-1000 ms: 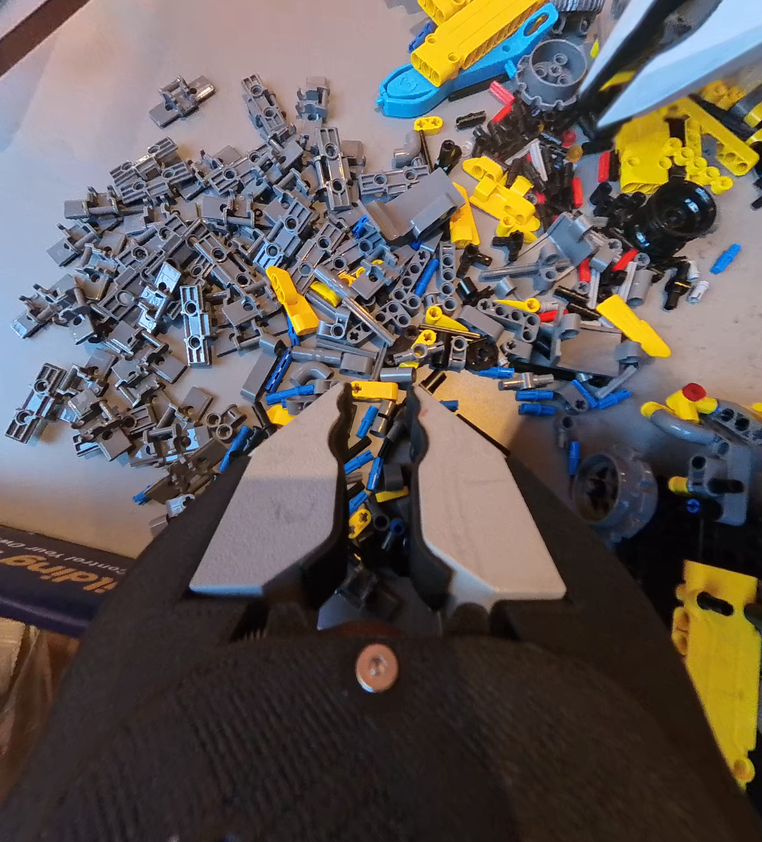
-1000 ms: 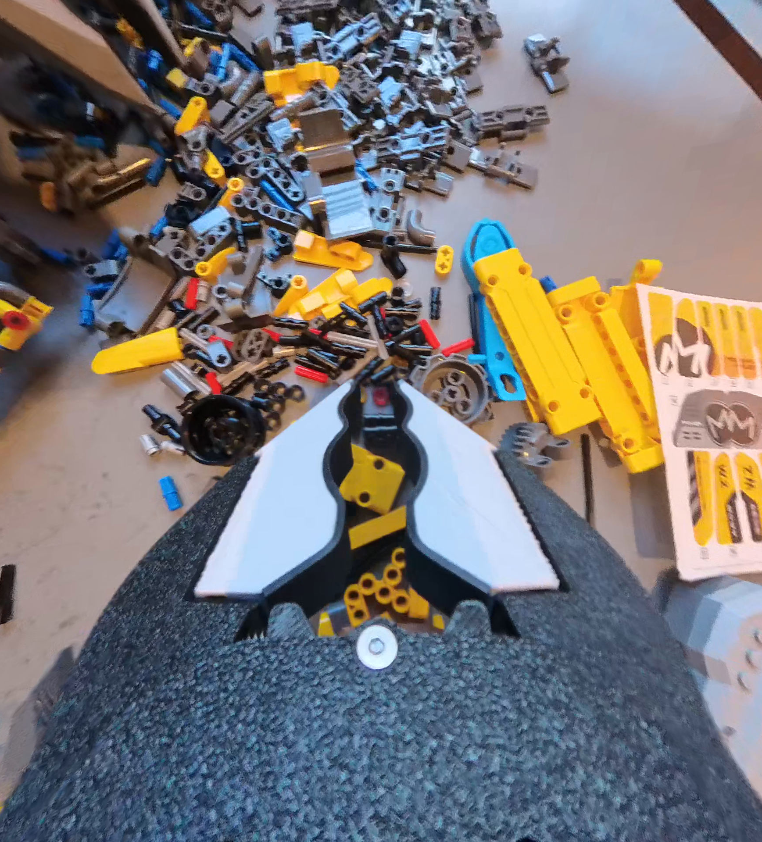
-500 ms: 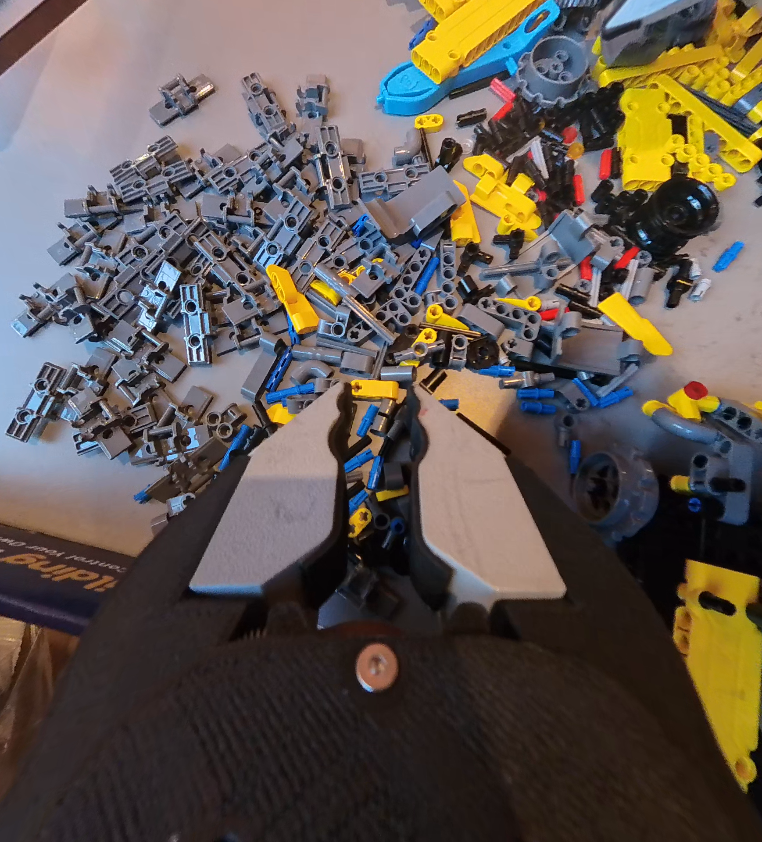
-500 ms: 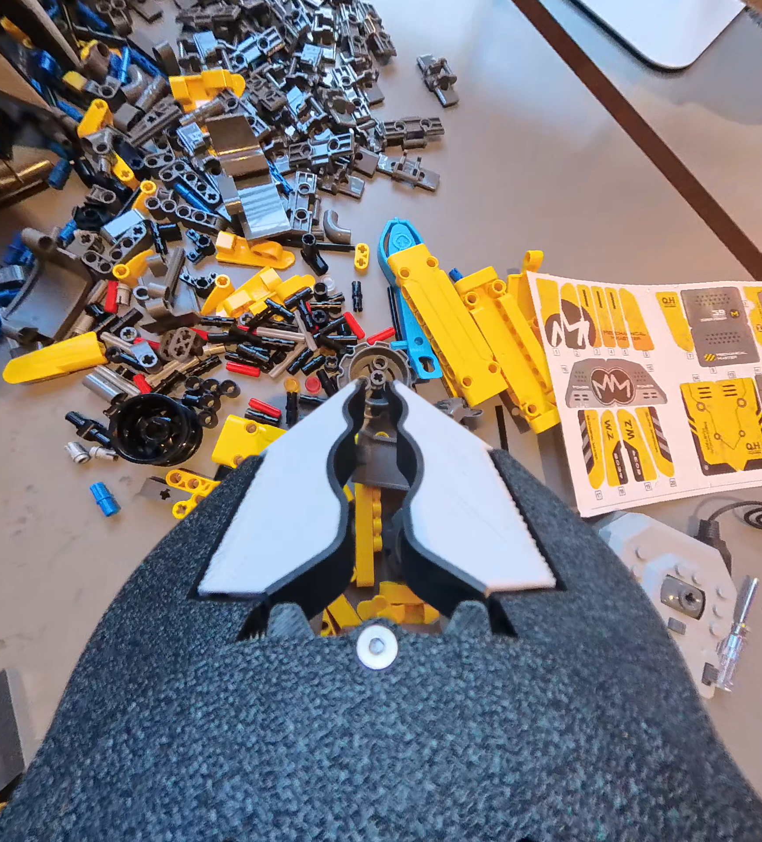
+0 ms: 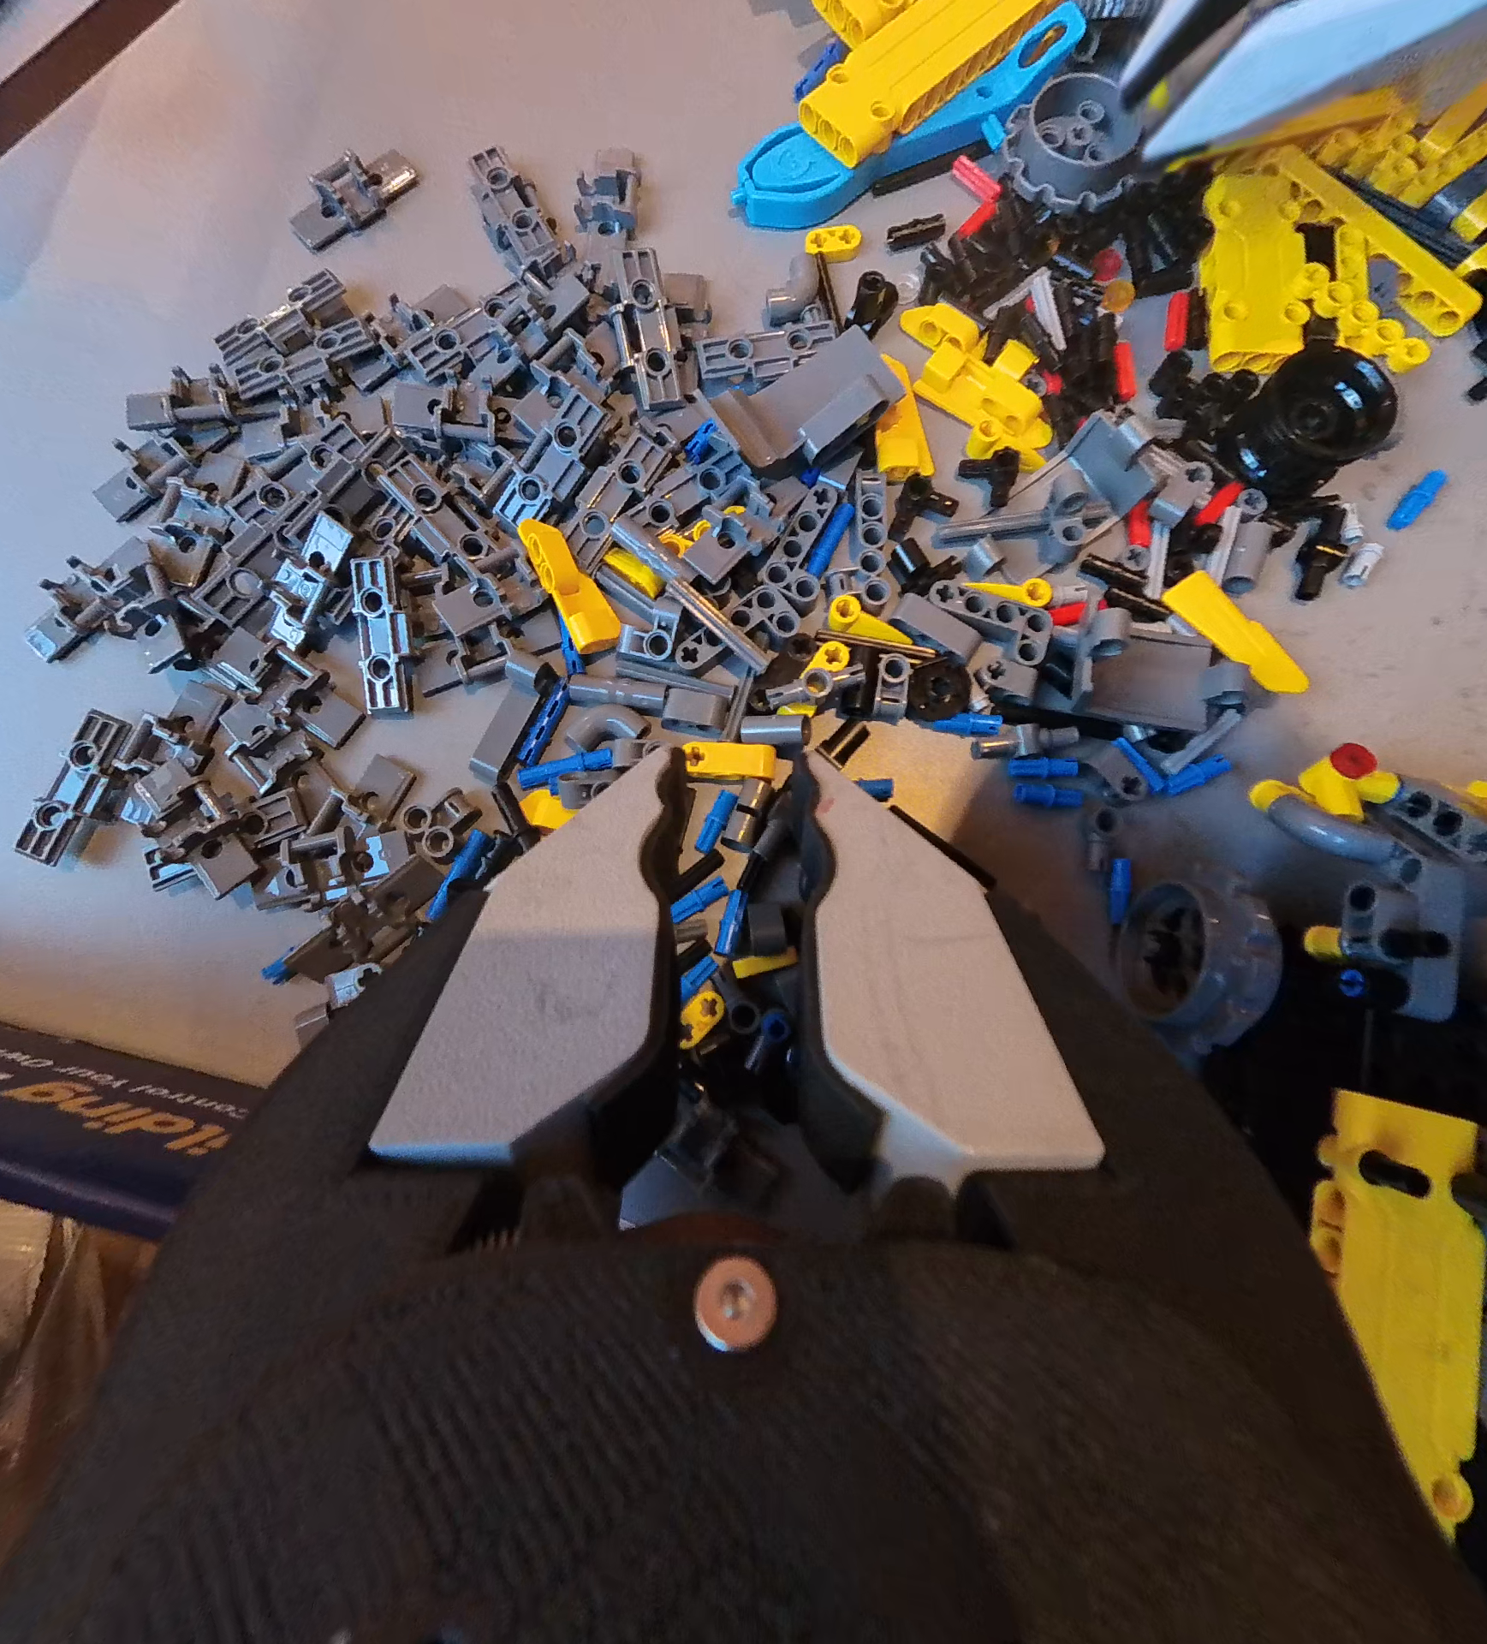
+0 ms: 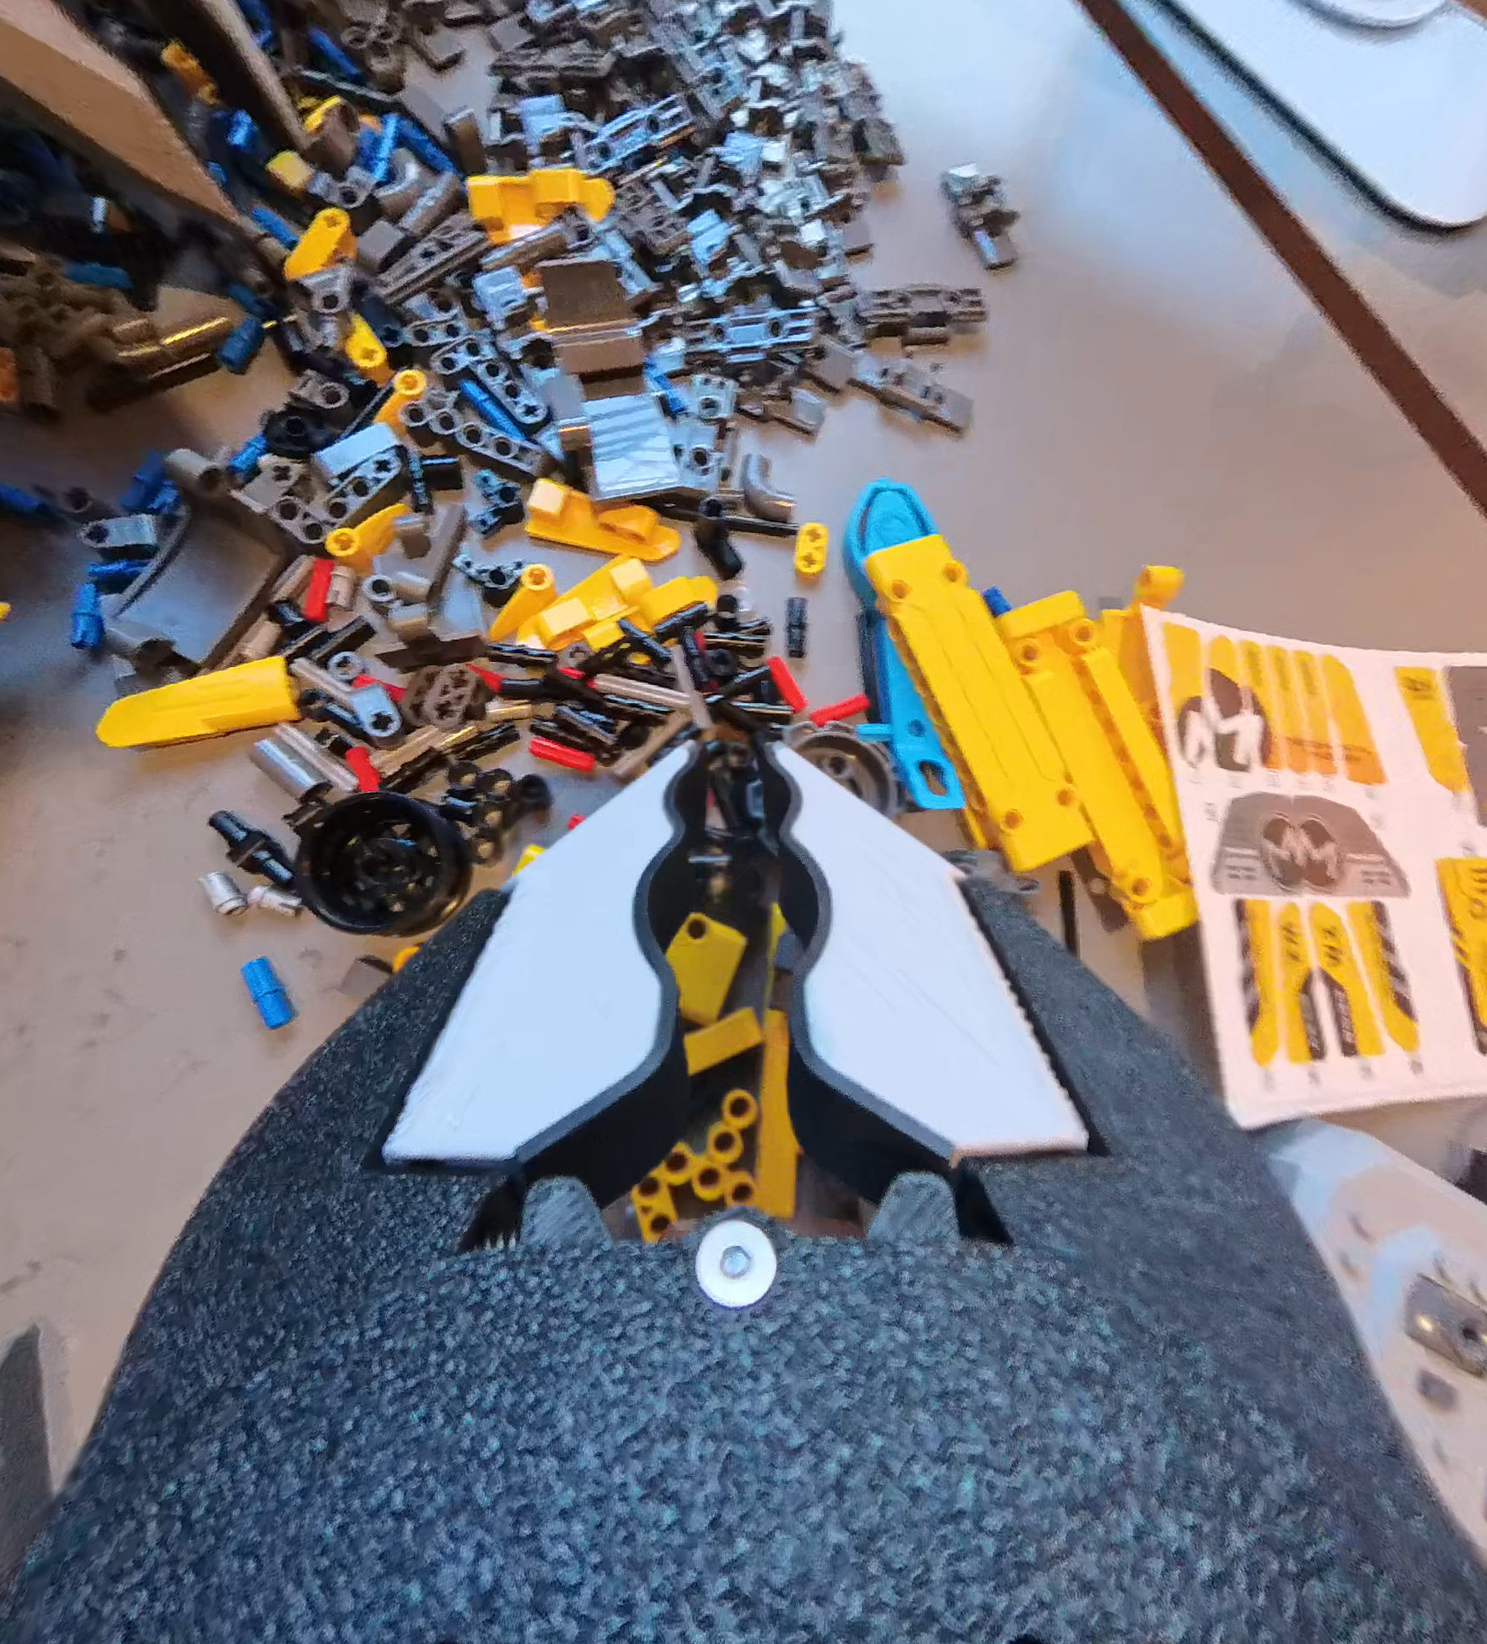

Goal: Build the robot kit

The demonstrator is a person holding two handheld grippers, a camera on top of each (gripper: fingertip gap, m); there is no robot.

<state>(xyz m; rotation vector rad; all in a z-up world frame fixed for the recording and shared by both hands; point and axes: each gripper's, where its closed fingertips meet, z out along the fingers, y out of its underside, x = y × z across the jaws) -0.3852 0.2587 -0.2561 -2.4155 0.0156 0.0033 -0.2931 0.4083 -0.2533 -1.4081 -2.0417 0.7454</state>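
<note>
Grey brick heap (image 5: 419, 534) before parted left gripper (image 5: 739, 765); right gripper (image 6: 735, 756) tips near-closed over black pins (image 6: 633, 676).

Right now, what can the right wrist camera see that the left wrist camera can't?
Only the right wrist view shows the sticker sheet lying beside the yellow beams, and a pale grey device at the lower right.

Only the left wrist view shows the dark blue box edge and a grey wheel hub.

Both show the grey brick pile, the blue tool, the black wheel and the table. Each hand-held gripper hangs over the bricks.
</note>
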